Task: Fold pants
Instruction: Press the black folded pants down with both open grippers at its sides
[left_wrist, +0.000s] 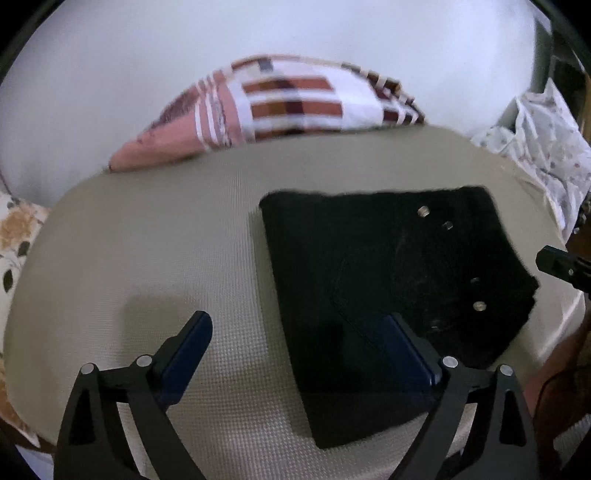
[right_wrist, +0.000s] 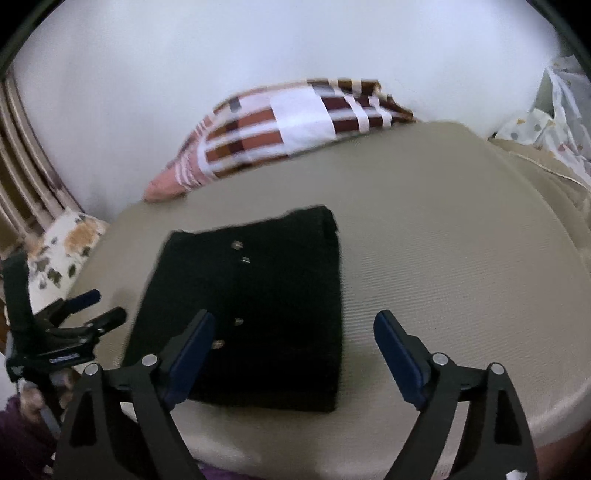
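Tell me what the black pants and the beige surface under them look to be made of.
Pants: dark, matte, heavy cloth, likely denim or a similar twill; small shiny metal rivets or buttons and stitched seams suggest jeans, though blur hides the weave. Beige surface: a woven or embossed textile cover with a fine, regular grid texture and a dull finish, probably a padded mat or cushion, given its rounded edges.
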